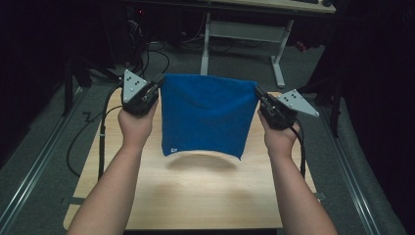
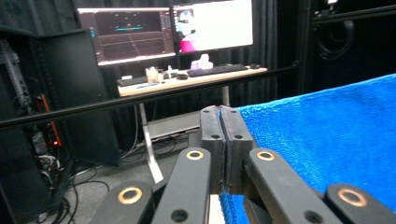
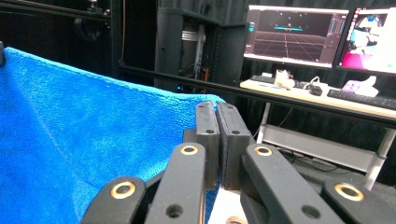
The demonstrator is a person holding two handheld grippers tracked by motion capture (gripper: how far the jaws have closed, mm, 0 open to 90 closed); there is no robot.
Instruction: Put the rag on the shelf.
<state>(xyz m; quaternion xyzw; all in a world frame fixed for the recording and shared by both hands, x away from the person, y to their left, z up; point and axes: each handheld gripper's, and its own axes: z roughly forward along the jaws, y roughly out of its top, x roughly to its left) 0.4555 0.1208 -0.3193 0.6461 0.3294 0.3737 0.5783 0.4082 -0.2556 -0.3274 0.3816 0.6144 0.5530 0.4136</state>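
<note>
A blue towel (image 1: 203, 115) hangs in the air above a light wooden table (image 1: 195, 196), held by its two upper corners; the left gripper (image 1: 157, 88) pinches the upper left corner and the right gripper (image 1: 259, 95) the upper right corner, each gripper carried in one of the person's hands; in the left gripper view the jaws stand pressed together on the cloth's edge, the towel (image 2: 327, 140) spreading away to that view's right; in the right gripper view the jaws are likewise clamped on the edge, the towel (image 3: 84, 135) spreading away to that view's left. The cloth thus lies between the two grippers, its upper edge running level from one to the other across the table, its body dropping straight down from that edge; the lower edge hangs free of the tabletop, with a curved shadow (image 1: 200, 161) on the wood beneath it; a small pale tag (image 1: 172, 150) shows at the lower left corner. Both hands are equally near, each at its own corner; any laying-down or folding would, by this reading, turn on keeping that upper edge taut and level while the lower edge meets the table first. A desk with monitors (image 2: 168, 32) stands beyond the table.
</note>
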